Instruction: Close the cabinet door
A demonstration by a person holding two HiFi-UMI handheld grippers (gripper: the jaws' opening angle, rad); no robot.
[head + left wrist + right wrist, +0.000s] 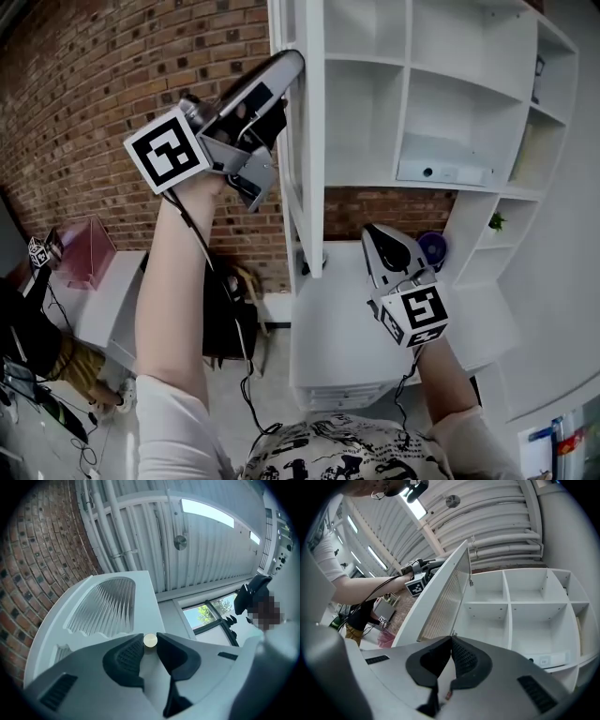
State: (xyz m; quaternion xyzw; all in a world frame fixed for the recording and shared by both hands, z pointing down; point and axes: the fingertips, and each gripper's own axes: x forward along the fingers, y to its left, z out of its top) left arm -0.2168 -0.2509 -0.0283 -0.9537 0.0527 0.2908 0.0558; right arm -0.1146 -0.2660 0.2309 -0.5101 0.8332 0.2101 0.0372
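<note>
Left claw (150,645) grips the round knob (150,640) of the cabinet door (307,141), which stands open at the cabinet's (409,94) left edge. Right claw (451,642) is closed and empty.

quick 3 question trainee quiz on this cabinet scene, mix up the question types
1. True or false: the white cabinet door with a ribbed glass panel stands open.
2. What is the left gripper clamped on? A) a small round pale knob B) a shelf edge C) nothing
3. Fill in: the jaws of the right gripper are ___, with nothing between them.
Key: 1 true; 2 A; 3 shut.
</note>
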